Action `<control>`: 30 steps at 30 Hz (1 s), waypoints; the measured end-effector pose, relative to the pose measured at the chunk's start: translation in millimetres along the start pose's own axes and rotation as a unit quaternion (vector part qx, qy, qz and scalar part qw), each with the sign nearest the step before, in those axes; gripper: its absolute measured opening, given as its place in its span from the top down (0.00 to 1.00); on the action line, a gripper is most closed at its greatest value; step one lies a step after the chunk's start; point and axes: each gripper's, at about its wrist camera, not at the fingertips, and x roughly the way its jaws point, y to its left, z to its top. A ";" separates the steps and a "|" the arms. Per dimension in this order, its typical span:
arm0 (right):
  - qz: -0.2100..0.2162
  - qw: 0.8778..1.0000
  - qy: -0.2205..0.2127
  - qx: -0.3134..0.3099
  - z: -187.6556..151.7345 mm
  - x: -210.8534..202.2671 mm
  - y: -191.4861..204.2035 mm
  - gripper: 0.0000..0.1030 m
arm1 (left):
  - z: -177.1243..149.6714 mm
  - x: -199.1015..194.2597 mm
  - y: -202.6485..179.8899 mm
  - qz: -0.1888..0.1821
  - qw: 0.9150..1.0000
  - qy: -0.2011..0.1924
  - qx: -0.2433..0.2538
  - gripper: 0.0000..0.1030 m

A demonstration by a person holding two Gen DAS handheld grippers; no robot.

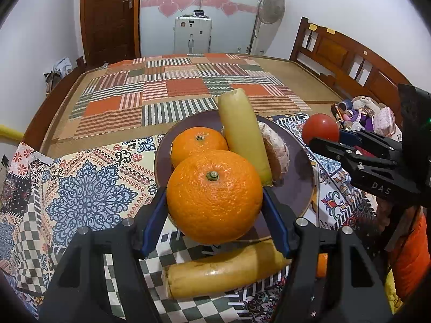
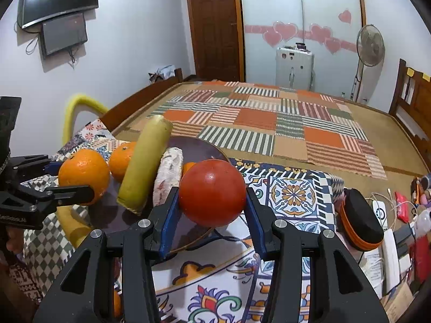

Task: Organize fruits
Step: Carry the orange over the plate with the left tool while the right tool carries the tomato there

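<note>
My left gripper [image 1: 214, 202] is shut on a large orange [image 1: 214, 196] and holds it over the near rim of a dark purple plate [image 1: 299, 177]. The plate holds a smaller orange [image 1: 198, 144], a yellow-green banana [image 1: 243, 134] and a pale peeled fruit [image 1: 274, 150]. My right gripper [image 2: 212, 204] is shut on a red tomato [image 2: 211, 192] over the plate's right edge [image 2: 204, 145]. The right gripper also shows in the left wrist view [image 1: 323, 141], with the tomato [image 1: 320, 130]. A second banana [image 1: 223, 269] lies on the cloth below the left gripper.
The plate sits on patterned cloths [image 1: 89, 188] at the bed's near end. A striped patchwork mat [image 1: 183, 91] covers the bed beyond. A black and orange case [image 2: 361, 220] and cluttered items [image 2: 398, 215] lie to the right. A wooden headboard [image 1: 344, 53] stands at the right.
</note>
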 end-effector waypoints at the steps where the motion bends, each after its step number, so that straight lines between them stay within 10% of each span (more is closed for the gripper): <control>1: 0.000 1.000 0.004 -0.001 0.8 2.1 -0.1 0.58 | 0.6 1.4 -0.1 0.001 1.000 0.001 0.000 0.35; 30: -0.006 0.999 0.020 -0.033 5.1 15.3 11.8 0.55 | -1.2 7.3 -1.4 -0.002 1.000 0.000 -0.001 0.34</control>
